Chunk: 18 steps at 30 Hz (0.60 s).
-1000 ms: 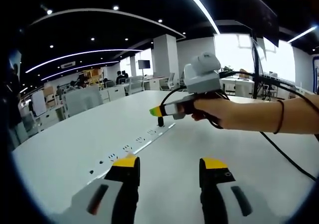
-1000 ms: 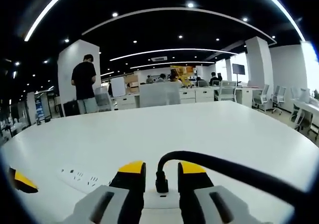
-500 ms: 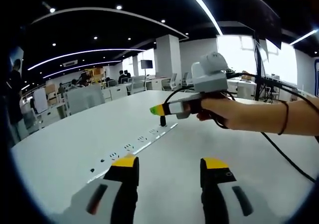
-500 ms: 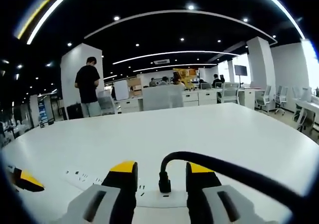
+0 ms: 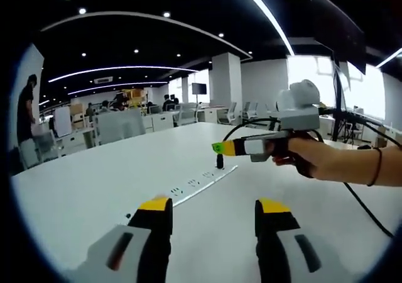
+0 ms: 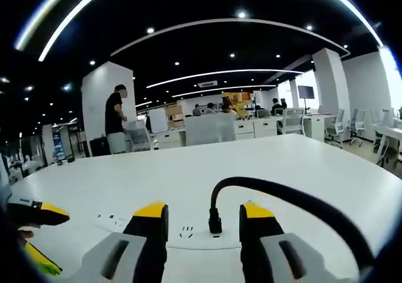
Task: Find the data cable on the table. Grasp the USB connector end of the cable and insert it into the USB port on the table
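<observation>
Data cable is a thick black lead, and its USB connector stands upright on the white socket strip let into the table. By the look of it the connector is already seated in a port.

In the left gripper view, the left gripper hovers low over the table with its jaws wide apart and nothing between them. The strip runs away from it toward 1 o'clock, with the connector near the far end. A hand brings the right gripper in from 3 o'clock, its tip just above the connector.

In the right gripper view, the right gripper is also spread wide and holds nothing. The connector sits at 12 o'clock between the two yellow tips, clear of both. From there the lead arches up and sweeps off toward 4 o'clock.

The cable is probably light, and its rubbery sheath is stiff enough to hold that arch, so it may tug sideways on the plug. The best place to take hold is the small rigid moulded housing, gripped across its flat sides just above the strip. The springy lead itself would bend and slip.
</observation>
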Each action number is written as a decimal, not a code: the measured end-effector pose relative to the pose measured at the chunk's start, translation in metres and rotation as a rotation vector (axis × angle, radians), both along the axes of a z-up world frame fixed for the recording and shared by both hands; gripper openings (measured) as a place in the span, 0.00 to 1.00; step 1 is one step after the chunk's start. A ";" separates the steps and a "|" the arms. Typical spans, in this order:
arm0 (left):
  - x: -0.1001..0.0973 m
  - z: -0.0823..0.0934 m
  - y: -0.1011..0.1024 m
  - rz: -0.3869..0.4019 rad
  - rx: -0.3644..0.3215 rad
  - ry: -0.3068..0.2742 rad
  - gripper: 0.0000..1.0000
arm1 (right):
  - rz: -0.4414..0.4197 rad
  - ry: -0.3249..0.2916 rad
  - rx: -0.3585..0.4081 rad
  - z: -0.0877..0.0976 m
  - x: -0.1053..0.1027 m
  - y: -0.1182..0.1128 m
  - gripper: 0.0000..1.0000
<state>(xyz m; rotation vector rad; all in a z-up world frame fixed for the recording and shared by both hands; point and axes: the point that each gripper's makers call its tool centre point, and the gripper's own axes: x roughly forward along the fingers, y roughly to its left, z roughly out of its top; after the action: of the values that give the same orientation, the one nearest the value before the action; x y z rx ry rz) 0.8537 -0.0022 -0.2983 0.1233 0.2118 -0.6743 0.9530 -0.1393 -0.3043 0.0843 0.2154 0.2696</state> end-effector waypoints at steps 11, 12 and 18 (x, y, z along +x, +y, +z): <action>-0.013 0.029 0.026 0.115 -0.032 -0.049 0.55 | 0.019 -0.079 -0.004 0.034 -0.036 0.023 0.48; -0.013 0.032 0.027 0.120 -0.034 -0.052 0.55 | 0.020 -0.085 -0.002 0.036 -0.039 0.024 0.48; -0.032 0.052 0.047 0.180 -0.047 -0.071 0.56 | 0.054 -0.124 0.083 0.059 -0.070 0.041 0.48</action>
<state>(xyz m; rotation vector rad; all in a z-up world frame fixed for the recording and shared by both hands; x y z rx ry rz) 0.8222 0.0443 -0.2459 0.0823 0.1368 -0.4942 0.8827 -0.0981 -0.2454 0.1439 0.0828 0.3368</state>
